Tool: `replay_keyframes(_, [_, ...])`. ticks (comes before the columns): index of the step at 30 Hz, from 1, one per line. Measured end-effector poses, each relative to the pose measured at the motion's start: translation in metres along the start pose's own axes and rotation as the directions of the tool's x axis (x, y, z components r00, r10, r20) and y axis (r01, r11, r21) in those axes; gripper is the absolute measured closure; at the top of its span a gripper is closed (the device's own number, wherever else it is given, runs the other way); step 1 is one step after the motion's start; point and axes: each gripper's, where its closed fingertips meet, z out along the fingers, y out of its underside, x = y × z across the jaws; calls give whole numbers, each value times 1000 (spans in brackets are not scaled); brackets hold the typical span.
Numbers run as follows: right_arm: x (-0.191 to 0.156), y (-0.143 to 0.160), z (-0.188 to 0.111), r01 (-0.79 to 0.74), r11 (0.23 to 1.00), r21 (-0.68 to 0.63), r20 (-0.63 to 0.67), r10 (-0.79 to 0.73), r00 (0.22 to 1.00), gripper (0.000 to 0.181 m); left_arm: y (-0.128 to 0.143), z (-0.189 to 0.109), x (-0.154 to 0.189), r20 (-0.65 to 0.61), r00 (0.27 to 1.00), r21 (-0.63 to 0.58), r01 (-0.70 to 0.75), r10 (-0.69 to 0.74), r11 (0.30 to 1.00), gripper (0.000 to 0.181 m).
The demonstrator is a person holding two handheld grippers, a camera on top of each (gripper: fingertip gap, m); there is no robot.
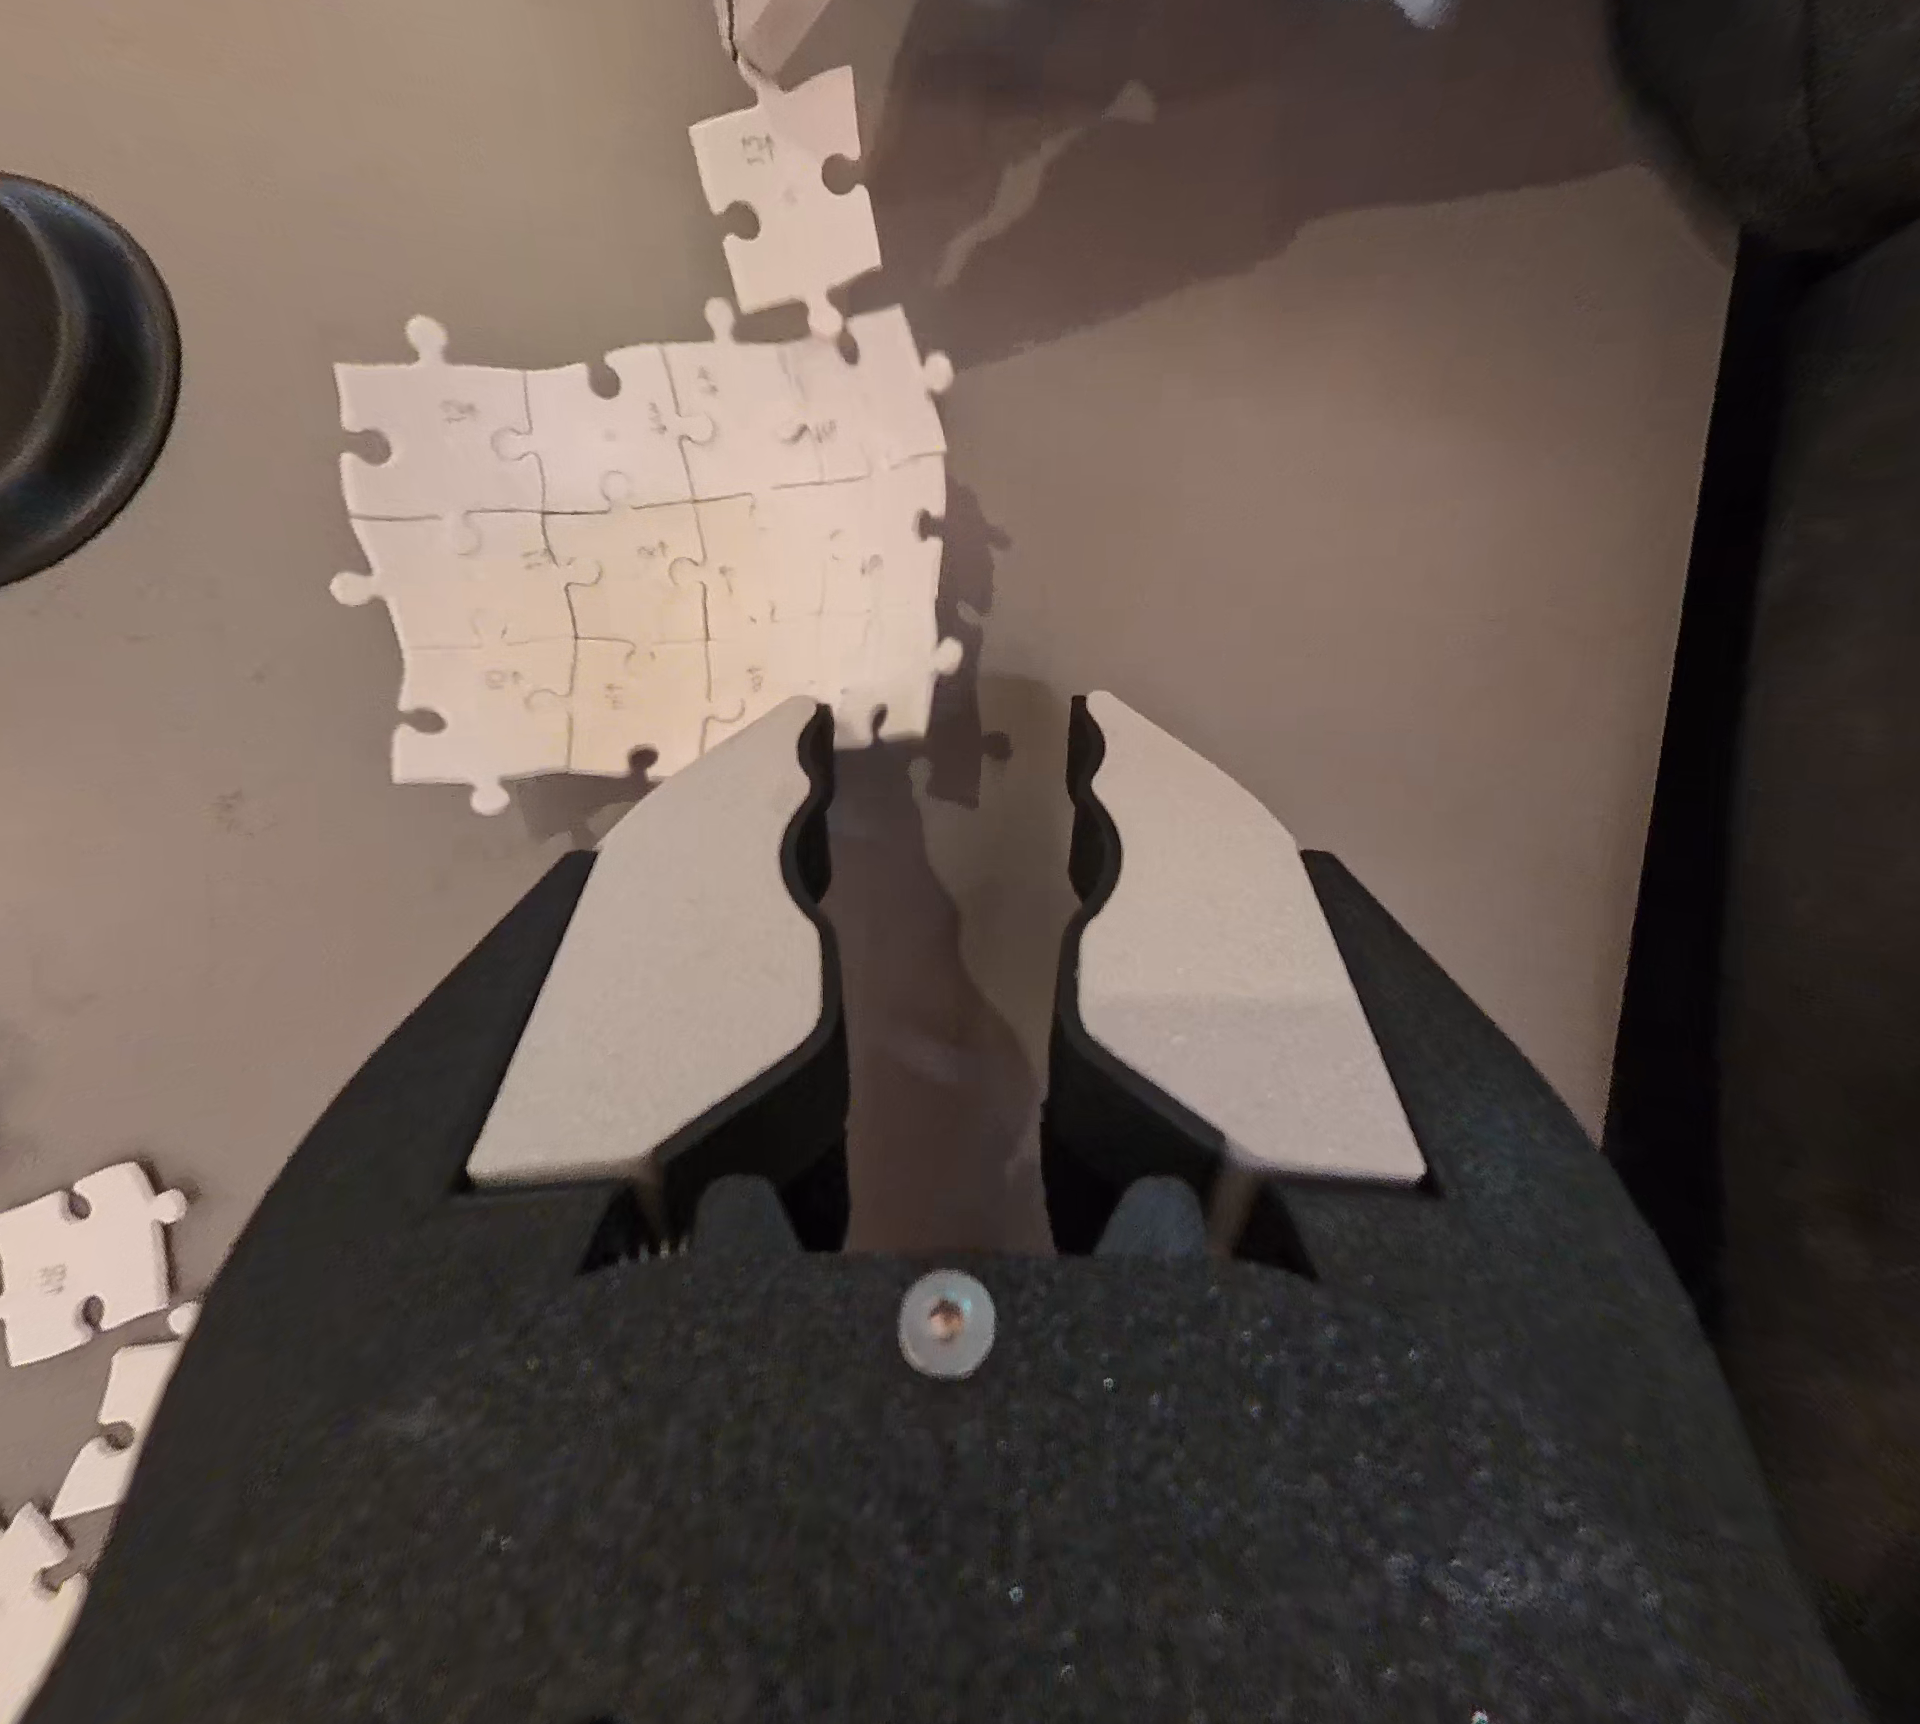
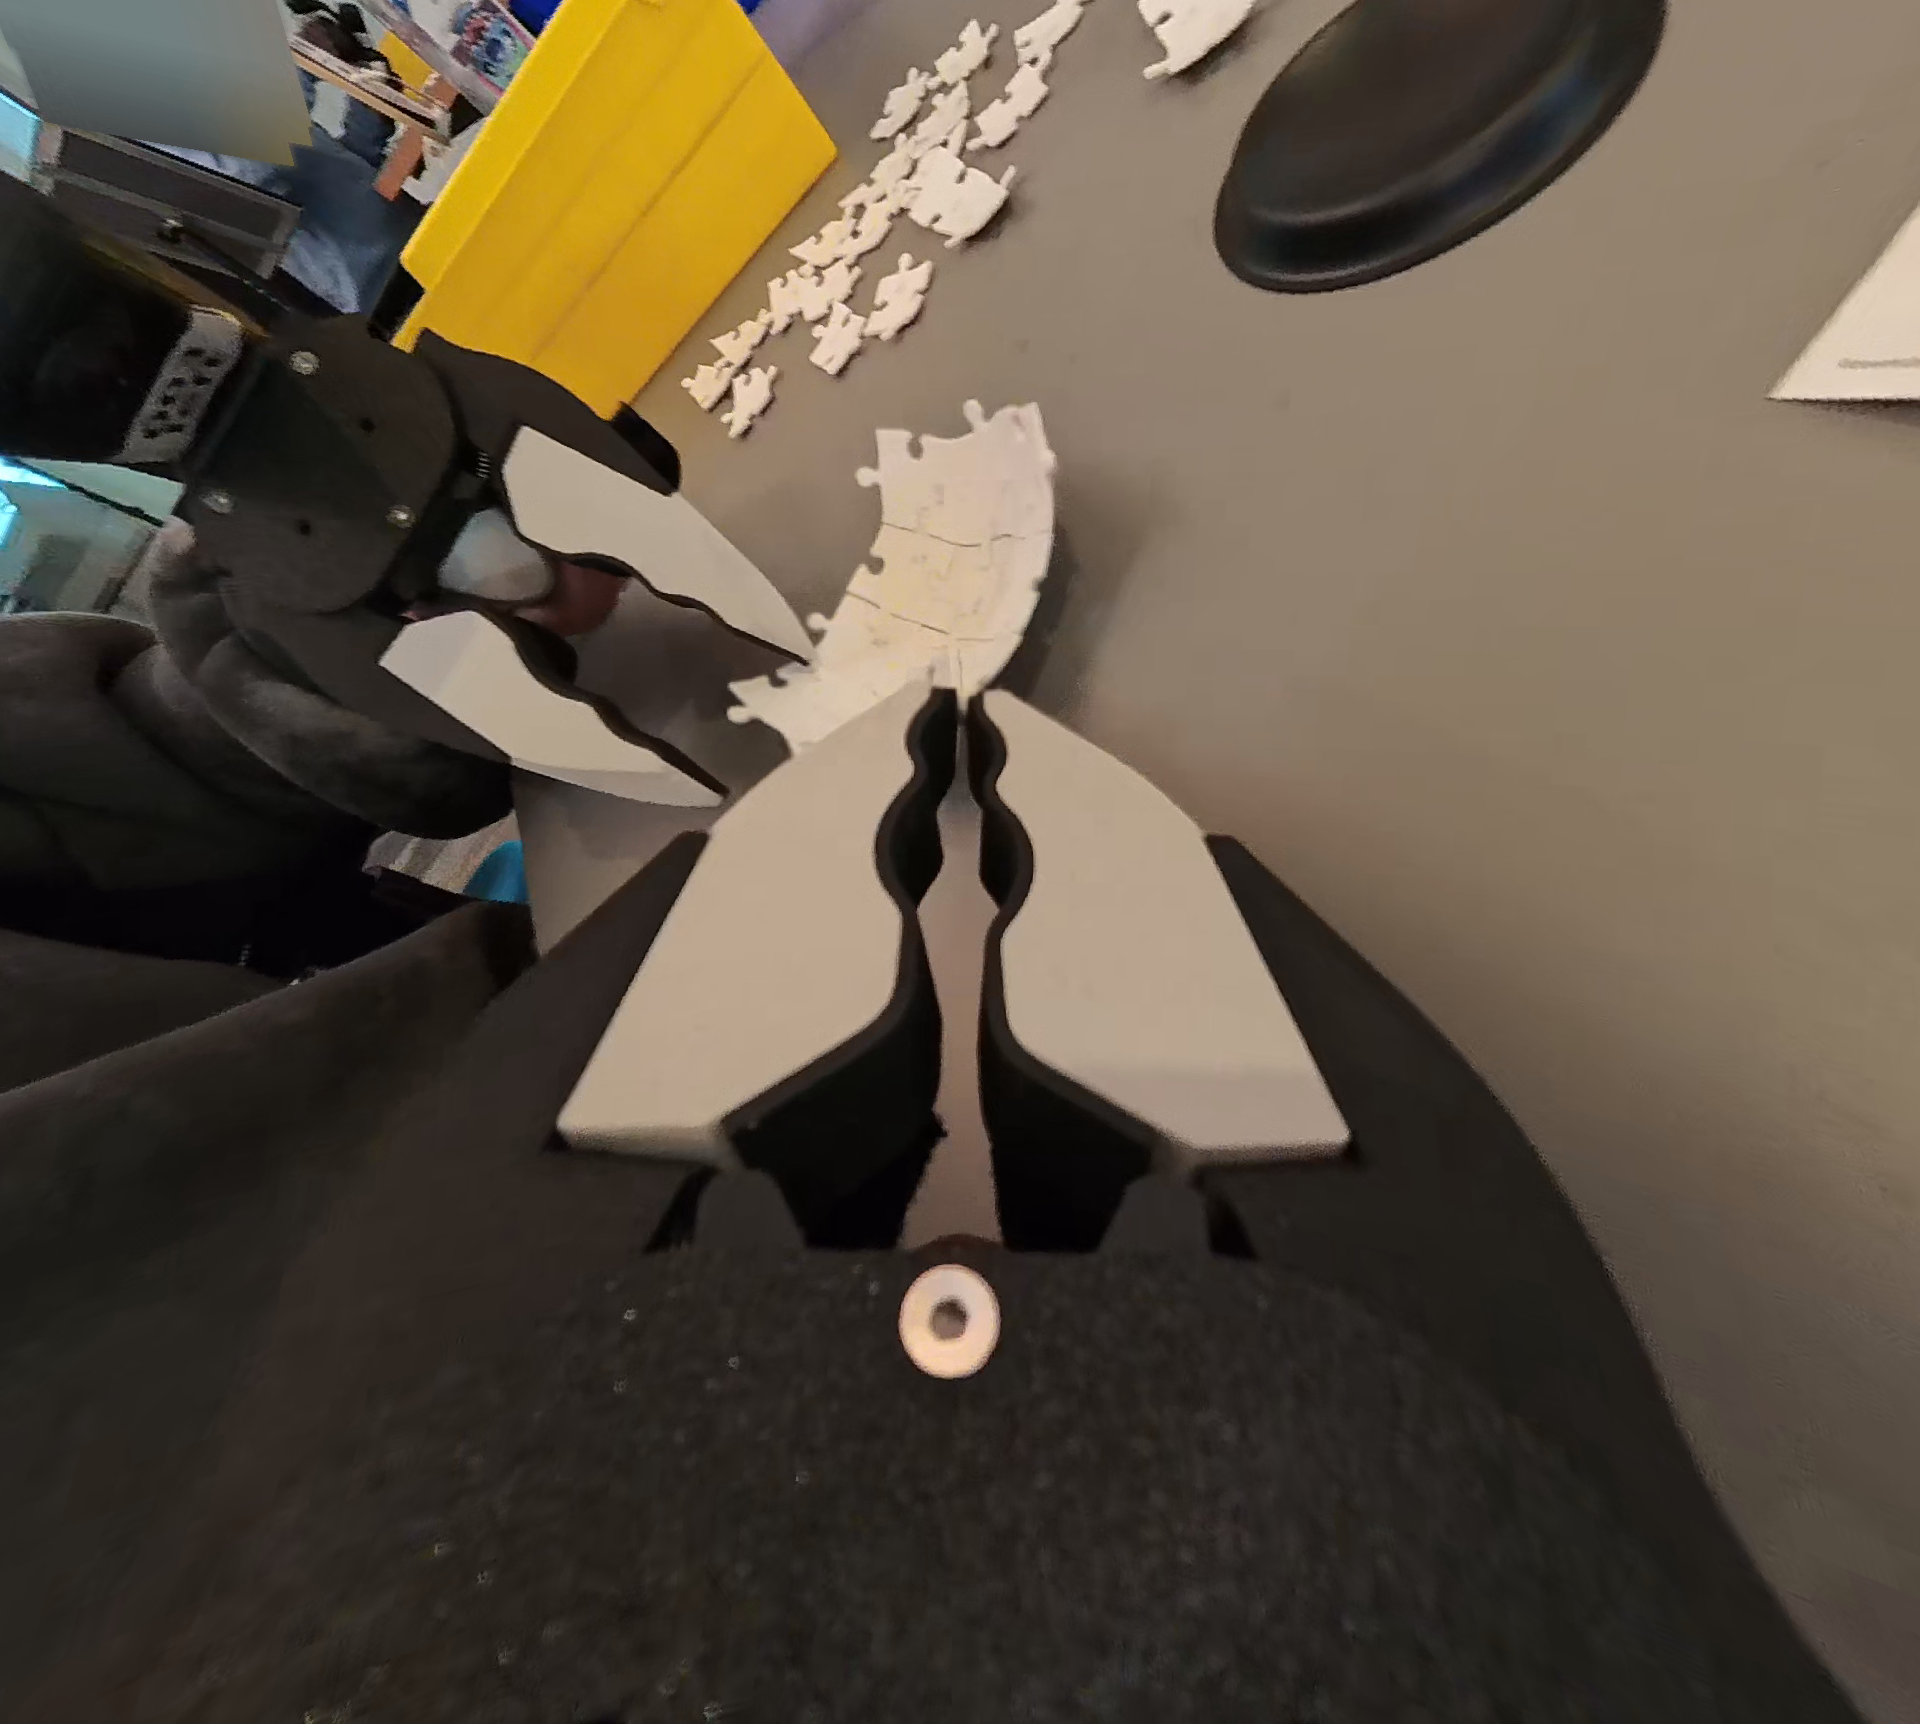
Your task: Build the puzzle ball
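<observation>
From the left wrist view, my left tongs hung released, the two fingers well apart with only grey table between the tips. Just ahead of the left fingertip lay the joined sheet of white puzzle pieces, its near right corner just beside that tip. Beyond the sheet, at its far right edge, a single white piece hung from the tips of my right tongs, which came in from the top and were clenched on the piece's upper edge; its lower knob sat right at the sheet's border, though I could not tell whether it had locked in. To the far left of my fingers sat a black round object, and a few loose pieces lay behind and to the left.

From the right wrist view, the right tongs were nearly closed, and the piece itself was barely visible at the tips. Directly ahead, the curved sheet rose off the table like a shell. The left tongs stood to the left, spread apart, the upper tip just beside the sheet's edge. Farther ahead lay a scatter of loose white pieces, a yellow bin to their left and a black dome-shaped lid to the right.
</observation>
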Motion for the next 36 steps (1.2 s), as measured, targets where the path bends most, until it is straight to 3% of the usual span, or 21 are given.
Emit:
replay_keyframes(16, [3,0,8,1,1000,-21,-13,-1,1000,179,-1,0,4,-20,1000,8,4,-4,1000,139])
replay_keyframes(23, [1,-6,6,-11,1000,10,2,11,1000,179,-18,-21,-13,10,998,111,63,-65,992,139])
replay_keyframes(29, [-25,-25,1,-69,991,112,140,53,989,179,-37,-25,-25,56,988,190,129,-142,973,151])
replay_keyframes(32, [-46,-38,-2,-66,980,189,220,23,975,179,-58,-24,-16,-21,986,259,167,-167,951,151])
replay_keyframes(36, [-63,-40,2,12,968,249,225,-70,972,179,-77,-30,-8,-196,947,350,310,-255,884,154])
